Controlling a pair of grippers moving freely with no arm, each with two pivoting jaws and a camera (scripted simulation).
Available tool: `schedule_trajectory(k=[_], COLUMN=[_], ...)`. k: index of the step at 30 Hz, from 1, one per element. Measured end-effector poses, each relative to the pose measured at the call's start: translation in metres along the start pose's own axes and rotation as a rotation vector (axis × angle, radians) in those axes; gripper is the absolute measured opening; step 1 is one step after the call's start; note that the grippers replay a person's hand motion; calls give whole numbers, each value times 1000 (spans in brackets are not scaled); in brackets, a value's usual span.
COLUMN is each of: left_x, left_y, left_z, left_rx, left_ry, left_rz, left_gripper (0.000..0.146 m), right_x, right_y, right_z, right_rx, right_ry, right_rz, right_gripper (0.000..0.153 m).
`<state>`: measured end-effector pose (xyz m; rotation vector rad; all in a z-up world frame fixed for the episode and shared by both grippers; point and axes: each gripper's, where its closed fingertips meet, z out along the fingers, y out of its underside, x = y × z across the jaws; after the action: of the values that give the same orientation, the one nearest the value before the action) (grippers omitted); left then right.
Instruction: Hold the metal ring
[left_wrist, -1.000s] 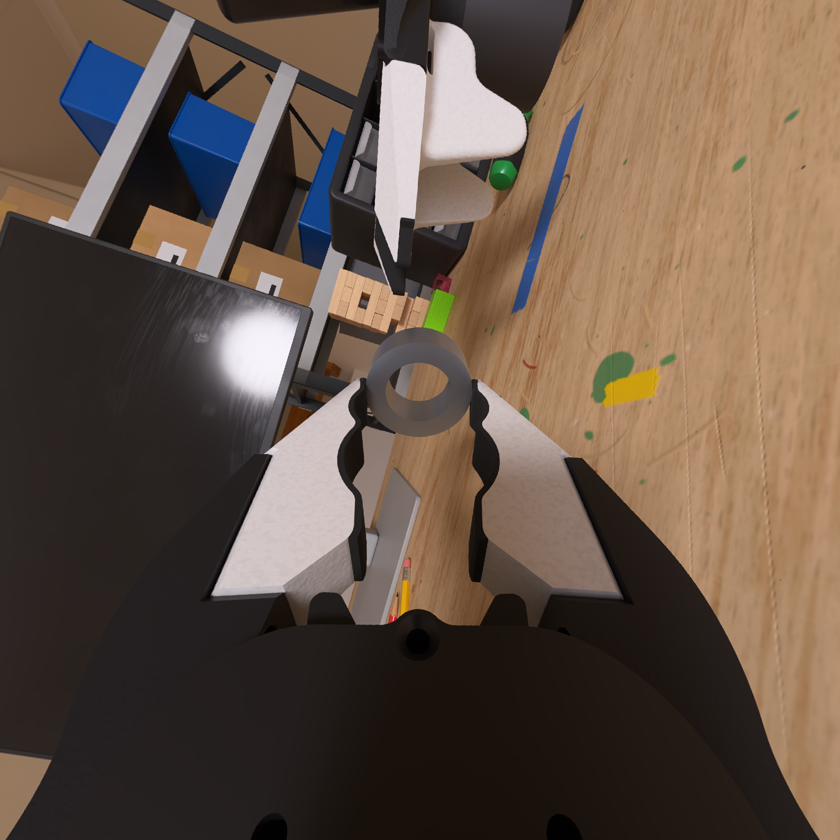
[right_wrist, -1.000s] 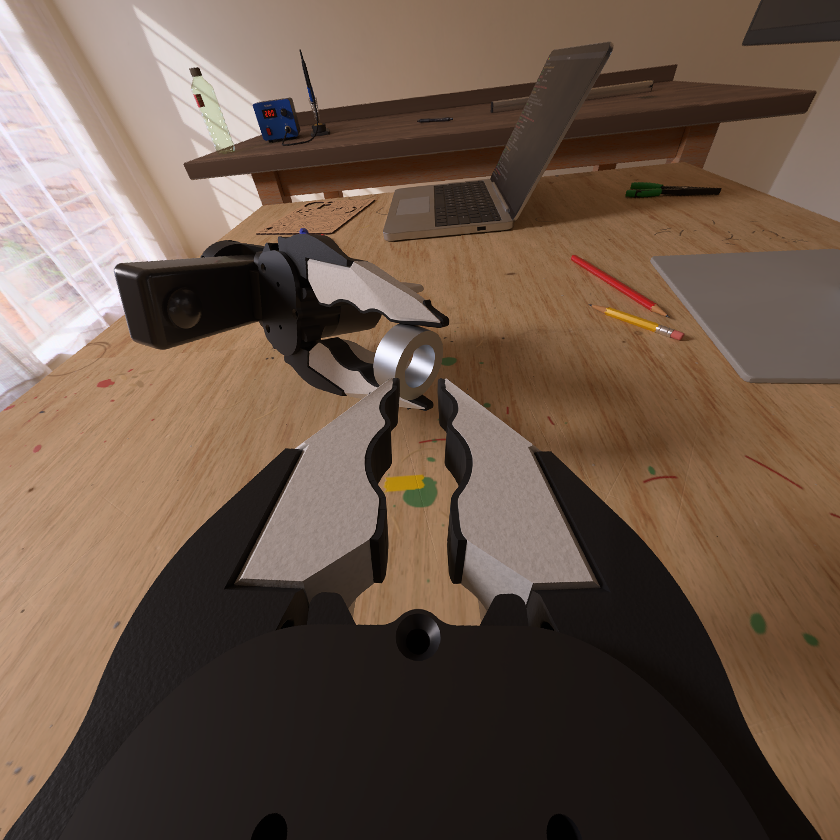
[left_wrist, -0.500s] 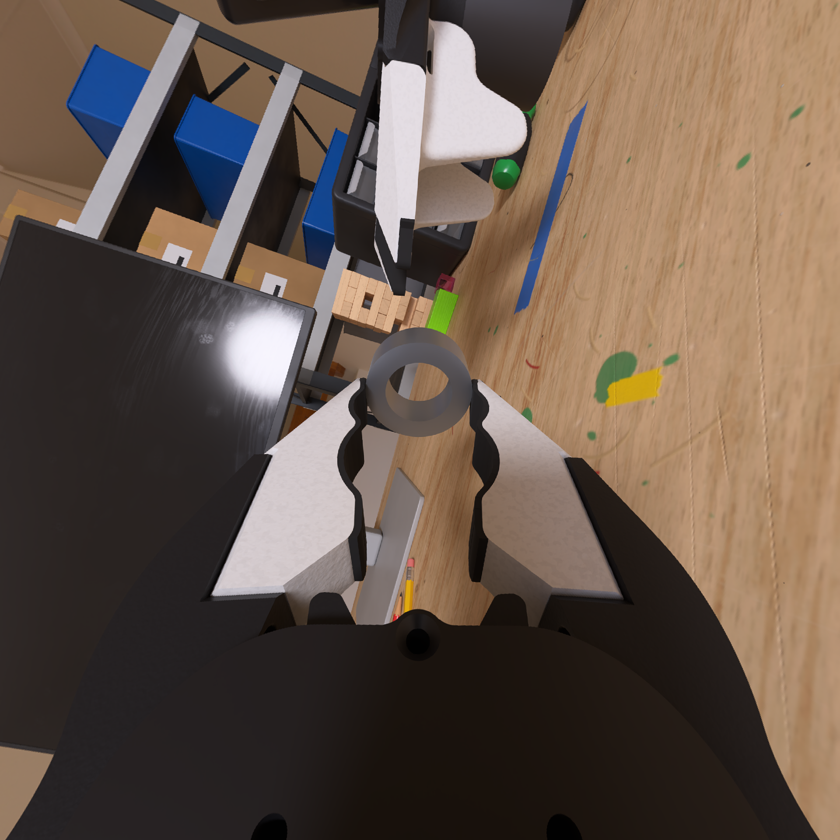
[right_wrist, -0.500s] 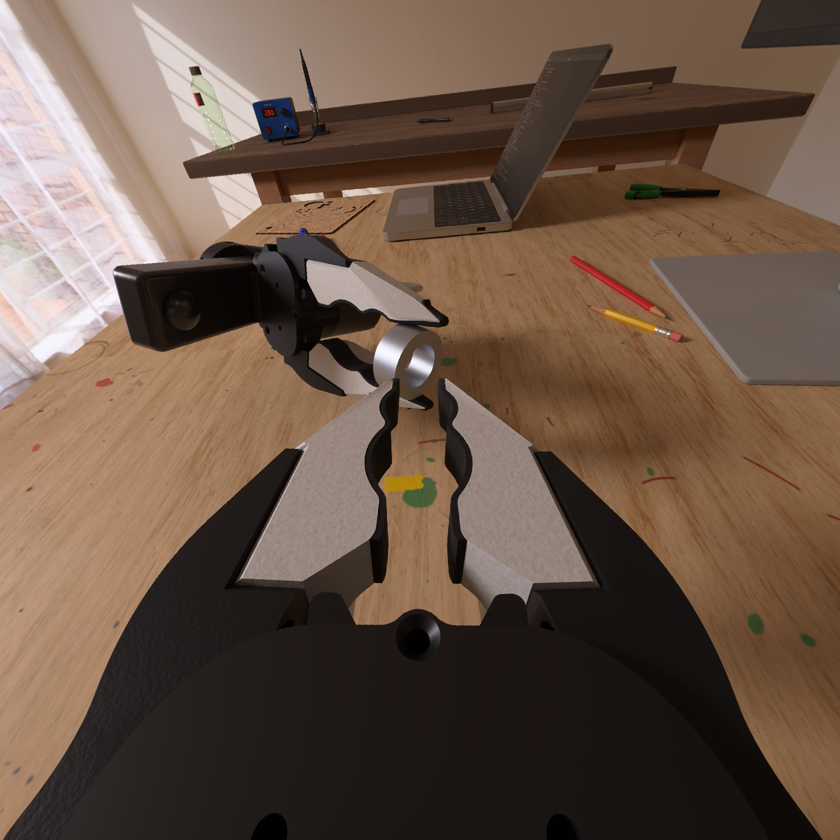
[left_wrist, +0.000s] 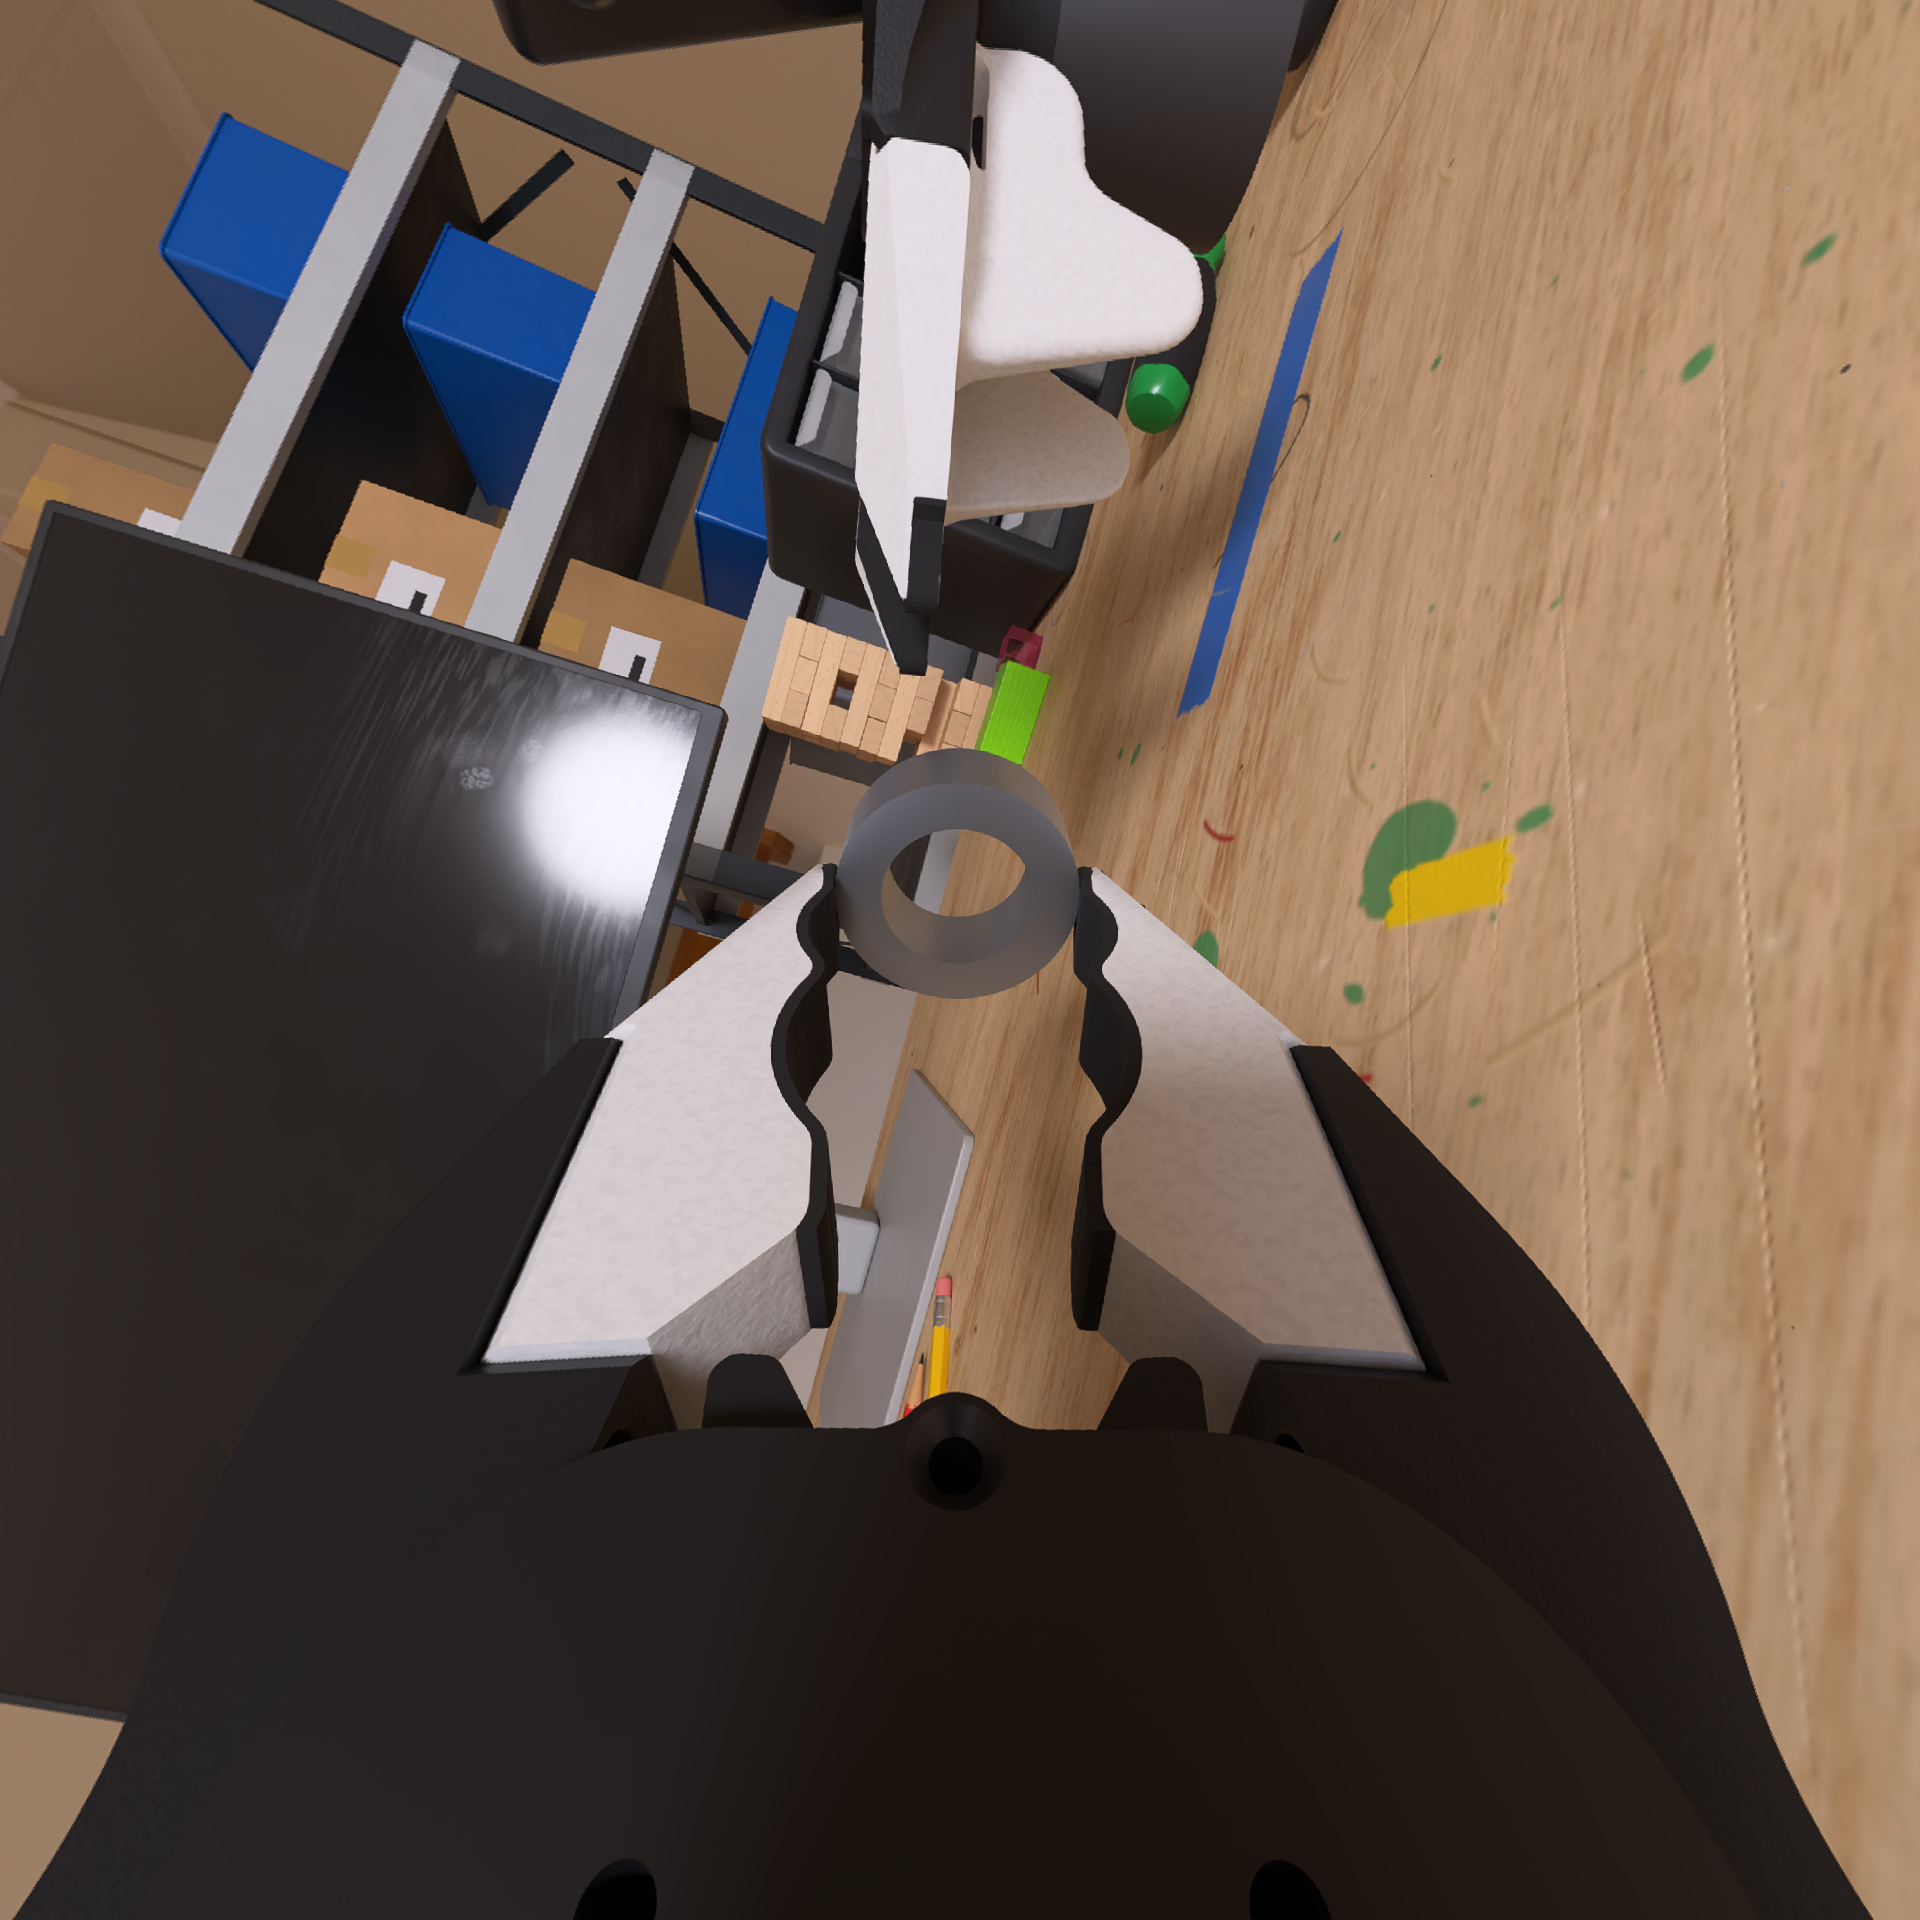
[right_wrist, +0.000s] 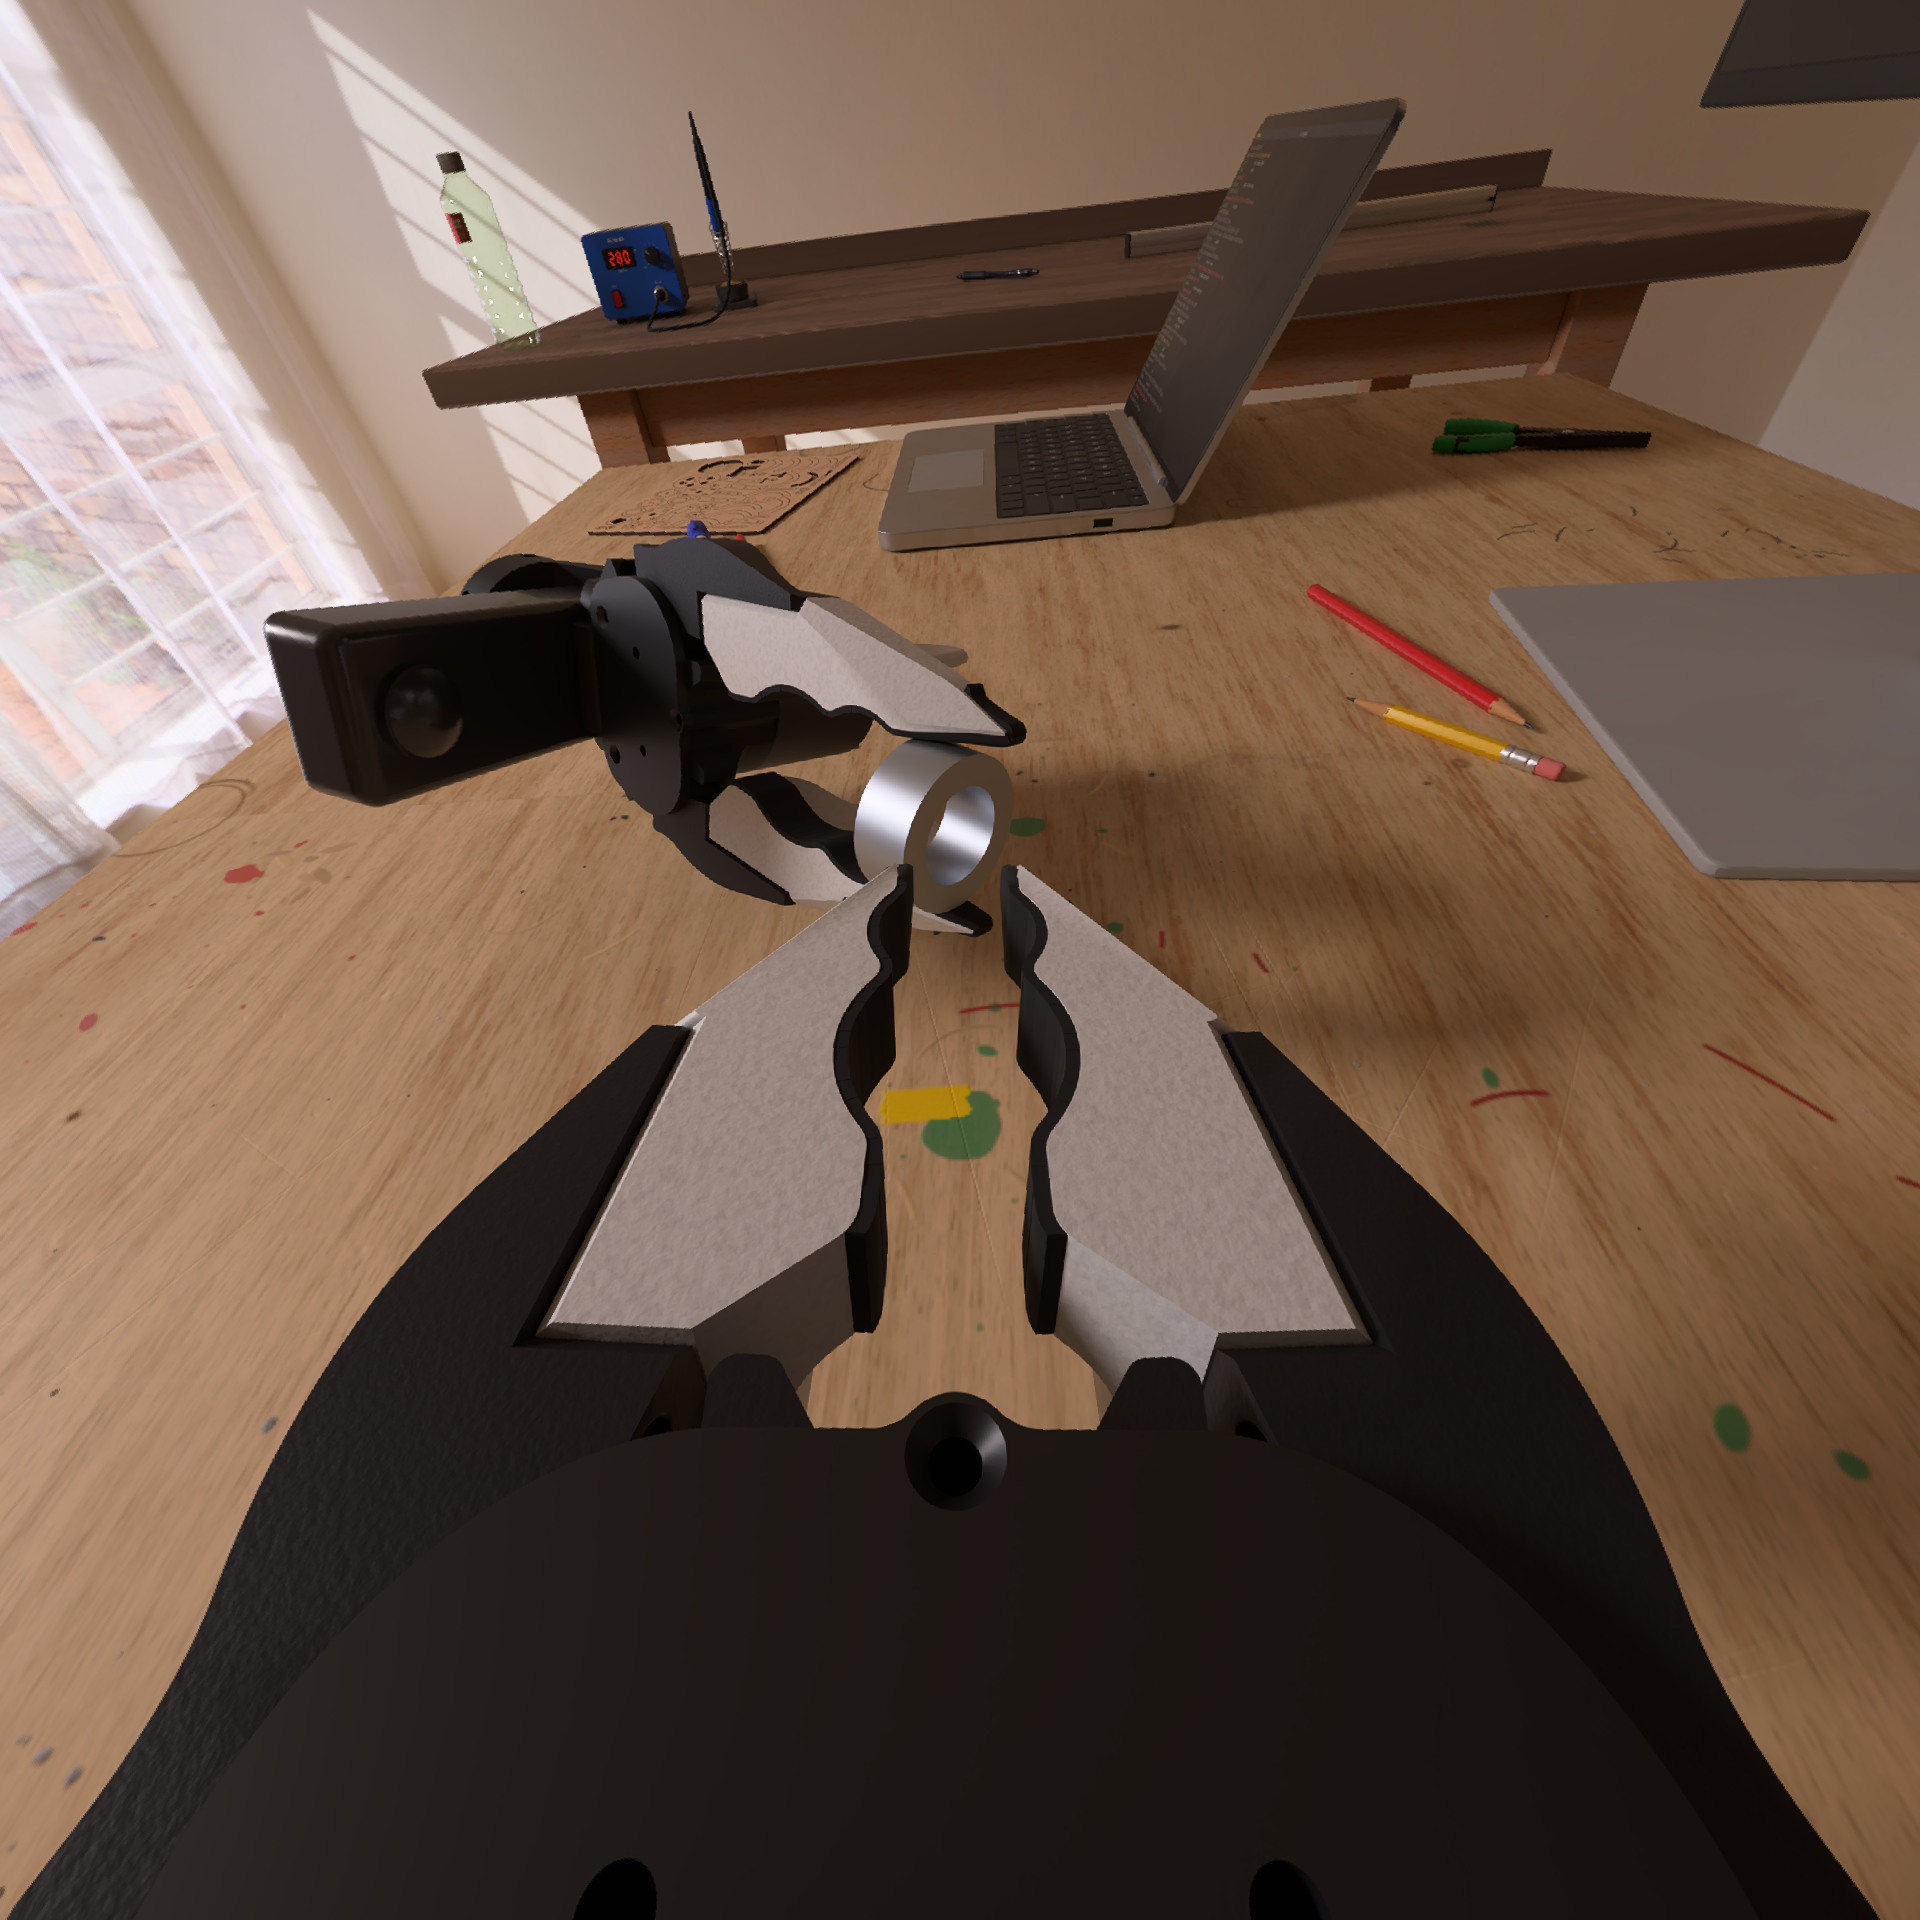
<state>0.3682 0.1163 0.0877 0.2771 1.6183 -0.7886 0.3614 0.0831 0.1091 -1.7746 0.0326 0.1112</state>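
Left gripper (left_wrist: 956, 899) pinches the metal ring (left_wrist: 956, 883) at its fingertips, one on each side of the rim, bore facing its camera; ring held above the table (right_wrist: 1351, 935), over the paint-spattered middle. Right gripper (right_wrist: 954, 883) has fingers spread a little with nothing between them, tips just near of the ring. Laptop (right_wrist: 1091, 468) at far side, yellow pencil (right_wrist: 1455, 738) to the right.

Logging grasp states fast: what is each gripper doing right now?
Left gripper: shut on the metal ring.
Right gripper: open, empty, its tips just short of the ring.
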Motion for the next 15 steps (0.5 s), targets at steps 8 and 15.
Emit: schedule_trajectory(k=[8,15], left_x=[0,0], left_y=[0,0], left_z=[0,0], left_rx=[0,-1], left_ry=[-4,-5], left_rz=[5,8], left_gripper=[45,45], right_x=[0,0], right_y=[0,0], right_z=[0,0], right_rx=[0,-1], right_ry=[0,-1], right_rz=[-1,0], right_gripper=[16,16])
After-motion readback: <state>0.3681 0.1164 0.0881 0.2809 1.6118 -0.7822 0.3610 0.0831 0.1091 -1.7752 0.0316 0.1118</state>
